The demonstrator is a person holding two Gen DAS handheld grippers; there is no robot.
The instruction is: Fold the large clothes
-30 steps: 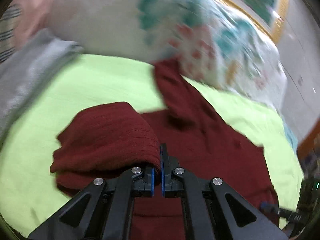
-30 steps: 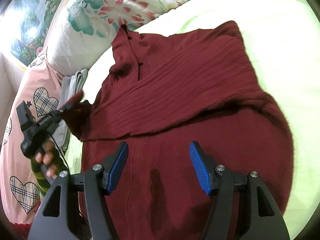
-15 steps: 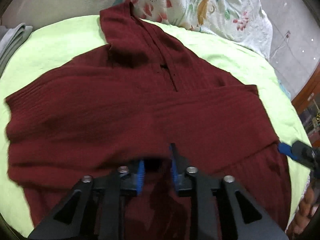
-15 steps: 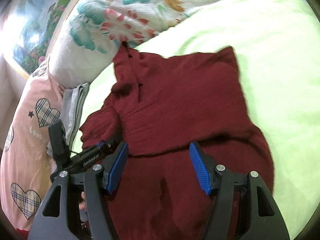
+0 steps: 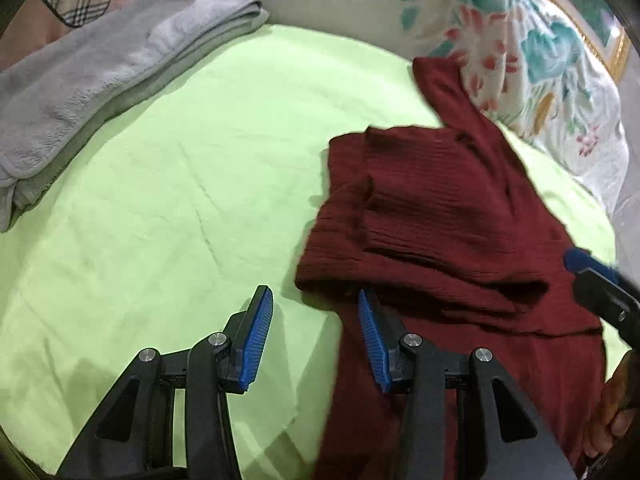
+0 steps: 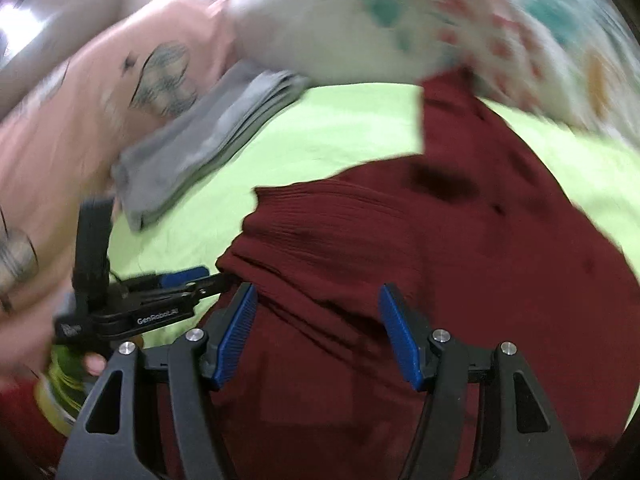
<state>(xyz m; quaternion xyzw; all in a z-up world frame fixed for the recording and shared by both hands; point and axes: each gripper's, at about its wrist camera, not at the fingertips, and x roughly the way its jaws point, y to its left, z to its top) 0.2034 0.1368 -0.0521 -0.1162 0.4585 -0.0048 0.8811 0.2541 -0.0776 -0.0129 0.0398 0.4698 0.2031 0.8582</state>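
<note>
Maroon knit garment lies on the bed's lime-green sheet, partly folded, with a ribbed sleeve or side panel laid across the body and a narrow strip reaching up toward the floral pillow. We judge it soft and limp, fairly light but bulky, its ribbed knit stretchy and grippy rather than slick, so it should drape and sag wherever it is not supported and bunch if dragged over the sheet. Our best holds look like the doubled edges and corners: the thick folded lip just ahead of the left gripper, and the matching edge on the far side, taken together so the fold lifts evenly. The left gripper's fingers have just been opening and now stand spread, with nothing between them; one pad hangs over bare sheet, the other at the garment's edge. The right gripper hovers over the cloth with its fingers spread wide, gripping nothing. In the right wrist view, which is blurred, the left gripper appears at the garment's near-left corner. The bed gives a soft, yielding surface with slight creases, so pressing down will sink. A folded grey blanket lies well apart to the left, beside a pink pillow with plaid hearts, and a framed picture hangs behind the pillows.
</note>
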